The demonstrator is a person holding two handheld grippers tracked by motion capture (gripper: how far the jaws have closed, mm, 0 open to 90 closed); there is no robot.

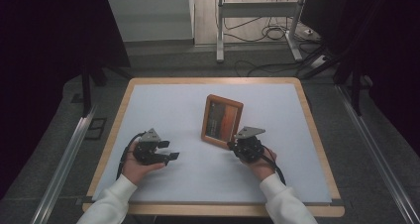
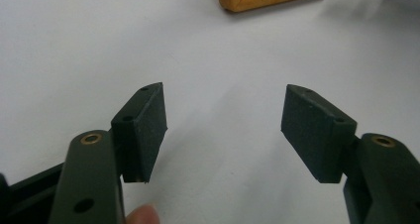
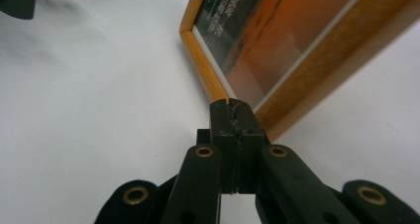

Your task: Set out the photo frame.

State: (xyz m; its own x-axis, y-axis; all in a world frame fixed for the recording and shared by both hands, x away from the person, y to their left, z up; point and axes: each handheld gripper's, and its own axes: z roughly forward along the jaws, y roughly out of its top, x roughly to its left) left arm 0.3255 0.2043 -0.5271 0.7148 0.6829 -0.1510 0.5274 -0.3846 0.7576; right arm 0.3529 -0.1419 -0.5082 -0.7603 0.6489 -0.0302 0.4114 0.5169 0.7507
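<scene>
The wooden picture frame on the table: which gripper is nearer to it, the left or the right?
Right. The right gripper, jaws shut, is at the near corner of the picture frame. The left gripper, open, is apart from it, over bare table.

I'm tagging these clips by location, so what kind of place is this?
Probably a lab or recording workspace: a white-topped table with only a picture frame on it, loose cables on the floor, and a metal stand behind.
</scene>
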